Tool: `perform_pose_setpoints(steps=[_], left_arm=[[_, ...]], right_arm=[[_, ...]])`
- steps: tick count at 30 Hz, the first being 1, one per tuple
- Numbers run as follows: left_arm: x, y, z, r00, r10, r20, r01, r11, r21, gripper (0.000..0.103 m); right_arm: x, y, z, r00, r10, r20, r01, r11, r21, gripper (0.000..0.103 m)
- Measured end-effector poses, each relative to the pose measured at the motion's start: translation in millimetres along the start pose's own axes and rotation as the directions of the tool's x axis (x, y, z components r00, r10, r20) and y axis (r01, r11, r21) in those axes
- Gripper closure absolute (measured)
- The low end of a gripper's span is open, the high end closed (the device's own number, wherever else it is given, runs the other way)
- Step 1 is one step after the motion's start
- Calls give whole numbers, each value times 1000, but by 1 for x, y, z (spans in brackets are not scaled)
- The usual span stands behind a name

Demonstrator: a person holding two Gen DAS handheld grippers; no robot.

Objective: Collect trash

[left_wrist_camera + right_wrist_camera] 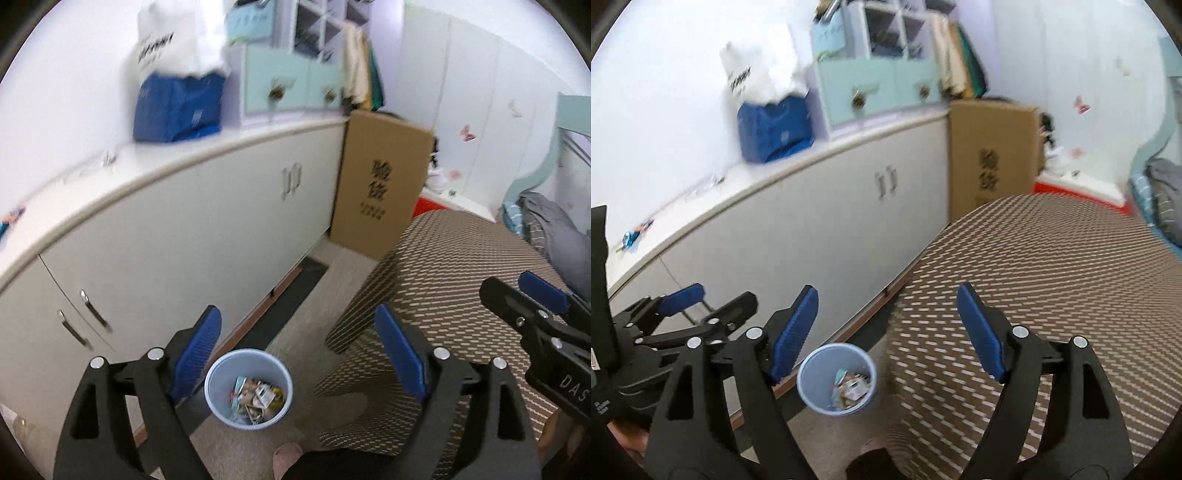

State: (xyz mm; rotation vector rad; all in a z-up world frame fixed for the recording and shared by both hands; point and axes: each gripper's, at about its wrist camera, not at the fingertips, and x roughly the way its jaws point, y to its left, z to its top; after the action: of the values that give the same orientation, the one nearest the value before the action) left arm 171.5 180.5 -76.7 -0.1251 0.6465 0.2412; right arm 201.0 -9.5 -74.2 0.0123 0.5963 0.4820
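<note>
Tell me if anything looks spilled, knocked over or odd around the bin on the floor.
Nothing stands out. The blue bin stands upright on the floor beside the cabinet, with wrappers inside and none visible on the floor around it. Both the left gripper and the right gripper are open and hold nothing.

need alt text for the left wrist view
The open, empty left hand-held gripper hangs above a light blue bin holding wrappers, on the floor between a white cabinet and a patterned bed. The right hand-held gripper shows at right.
</note>
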Motion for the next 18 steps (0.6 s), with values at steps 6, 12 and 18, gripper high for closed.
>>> perform_pose_setpoints(steps=[6,12,18], left_arm=[[-64,-41,-3,992,-61,106,54,996,70,15],[-120,-67,-13,972,-119,203,98,989,114,10],[-162,-85,-32,949,-136,283,89,981,173,8]], right_arm=[[-82,-25,-14,989,-99,105,99,995,5,18],[-142,-37,-27,966,-178,189,175,984,28,15],[-186,-36,-45,938,-237,252,233,971,46,13]])
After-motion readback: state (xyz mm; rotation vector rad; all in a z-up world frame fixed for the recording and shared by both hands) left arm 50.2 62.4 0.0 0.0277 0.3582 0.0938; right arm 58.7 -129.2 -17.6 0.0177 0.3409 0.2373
